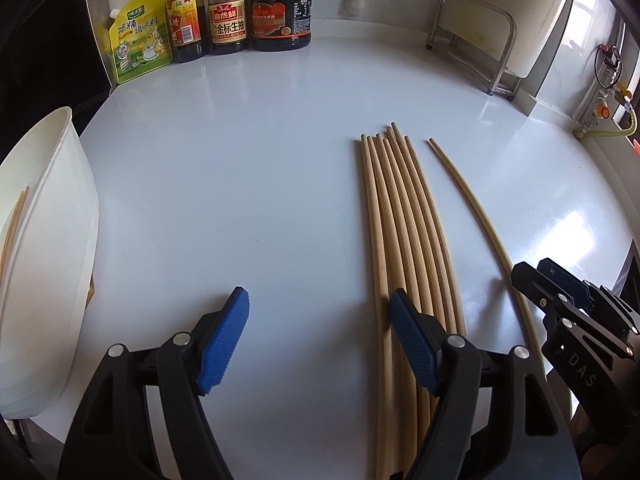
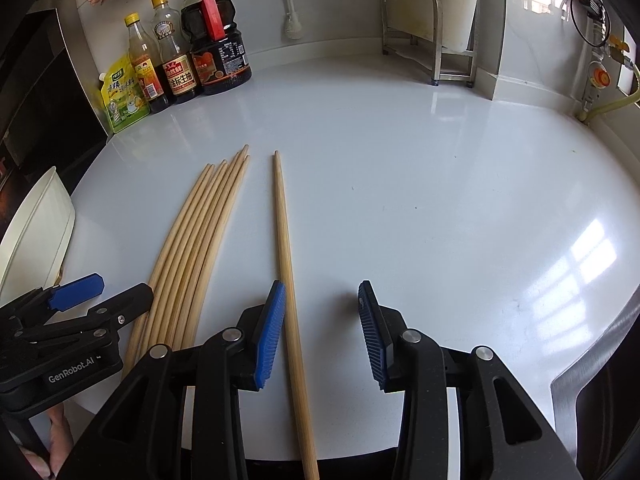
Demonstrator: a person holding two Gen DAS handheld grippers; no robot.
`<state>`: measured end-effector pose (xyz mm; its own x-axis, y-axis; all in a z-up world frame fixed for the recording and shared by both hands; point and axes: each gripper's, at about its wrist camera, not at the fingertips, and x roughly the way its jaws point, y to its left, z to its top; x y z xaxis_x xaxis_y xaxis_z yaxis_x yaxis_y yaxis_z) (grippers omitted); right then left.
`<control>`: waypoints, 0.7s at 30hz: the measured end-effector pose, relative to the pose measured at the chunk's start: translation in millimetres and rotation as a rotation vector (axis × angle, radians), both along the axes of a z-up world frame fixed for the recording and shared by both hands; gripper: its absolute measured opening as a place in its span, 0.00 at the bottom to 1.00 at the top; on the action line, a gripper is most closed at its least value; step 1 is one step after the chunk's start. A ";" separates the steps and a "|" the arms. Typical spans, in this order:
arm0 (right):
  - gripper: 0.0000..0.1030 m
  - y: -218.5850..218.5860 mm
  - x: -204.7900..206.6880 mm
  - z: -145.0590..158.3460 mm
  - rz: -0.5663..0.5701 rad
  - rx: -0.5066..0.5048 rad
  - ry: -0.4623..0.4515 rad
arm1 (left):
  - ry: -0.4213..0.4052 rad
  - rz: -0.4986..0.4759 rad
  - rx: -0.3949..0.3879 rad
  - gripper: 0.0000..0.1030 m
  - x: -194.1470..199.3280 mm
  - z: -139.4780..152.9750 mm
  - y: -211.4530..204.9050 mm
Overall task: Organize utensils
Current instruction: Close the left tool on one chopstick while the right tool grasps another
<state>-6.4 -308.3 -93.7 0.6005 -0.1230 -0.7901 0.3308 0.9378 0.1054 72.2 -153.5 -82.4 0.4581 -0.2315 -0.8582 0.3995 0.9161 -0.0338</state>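
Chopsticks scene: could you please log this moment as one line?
left claw: open, empty | right claw: open around single chopstick | bundle: on counter

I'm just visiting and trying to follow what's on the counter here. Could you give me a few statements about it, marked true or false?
1. One chopstick lies apart from the bundle of chopsticks. True.
2. The right gripper is clamped on the single chopstick. False: its jaws stand open, with the stick lying between them near one pad.
3. The white container already holds chopsticks. True.
4. The left gripper carries a chopstick. False: it is open and empty.
5. The sauce bottles lie tipped over. False: they stand upright by the wall.
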 end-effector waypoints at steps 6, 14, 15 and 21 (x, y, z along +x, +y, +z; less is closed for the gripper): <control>0.37 7.6 5.6 -1.3 0.020 -0.073 0.018 | -0.023 0.000 0.035 0.69 0.0 -2.5 -5.4; 0.28 23.2 7.9 -2.9 0.103 -0.127 0.028 | -0.038 -0.030 0.025 0.40 -5.4 0.2 -10.3; 0.19 25.4 7.7 -2.7 0.116 -0.129 0.028 | -0.037 -0.034 0.022 0.31 -6.3 0.7 -11.0; 0.06 27.7 6.7 -1.8 0.133 -0.098 0.021 | -0.018 -0.046 0.005 0.07 -9.6 1.5 -9.4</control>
<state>0.3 -280.6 -95.6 0.5999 -0.1203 -0.7910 0.2042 0.9789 0.0060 62.6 -162.9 -80.9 0.4622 -0.2483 -0.8513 0.4419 0.8968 -0.0216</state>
